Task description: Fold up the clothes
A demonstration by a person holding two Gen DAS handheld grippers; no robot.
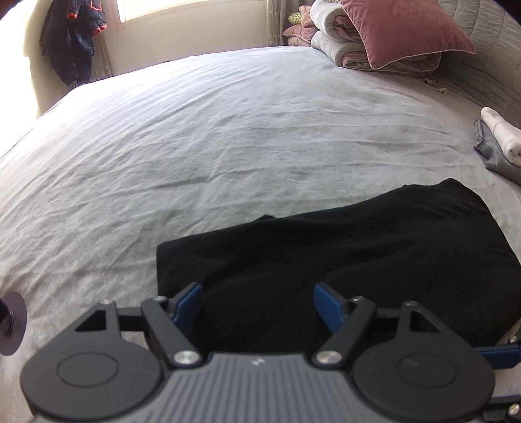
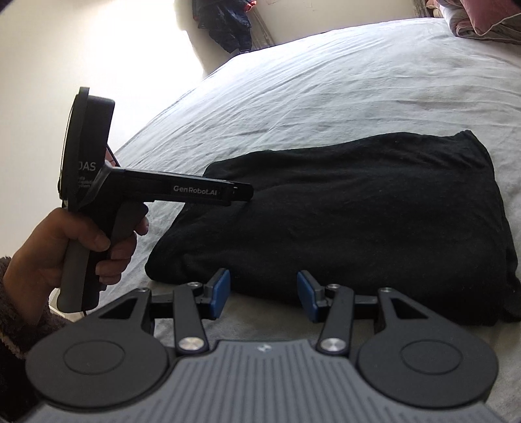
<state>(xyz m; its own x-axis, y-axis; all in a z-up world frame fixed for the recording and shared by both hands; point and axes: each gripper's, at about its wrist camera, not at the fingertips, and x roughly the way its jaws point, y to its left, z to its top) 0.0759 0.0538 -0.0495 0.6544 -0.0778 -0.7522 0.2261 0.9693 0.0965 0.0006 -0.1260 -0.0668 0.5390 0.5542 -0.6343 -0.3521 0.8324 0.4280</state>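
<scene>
A black garment (image 1: 358, 253) lies folded into a thick rectangle on the grey bed sheet (image 1: 195, 146); it also shows in the right wrist view (image 2: 342, 208). My left gripper (image 1: 257, 296) is open and empty, hovering over the garment's near left part. In the right wrist view the left gripper (image 2: 241, 192) is seen side-on, held by a hand, its tip above the garment's left edge. My right gripper (image 2: 263, 286) is open and empty, just short of the garment's near edge.
A rolled white cloth (image 1: 501, 136) on a grey cloth (image 1: 491, 153) lies at the bed's right side. Pink pillows (image 1: 403, 29) and a folded duvet (image 1: 338, 42) sit at the far right. A dark jacket (image 1: 75, 35) hangs by the window.
</scene>
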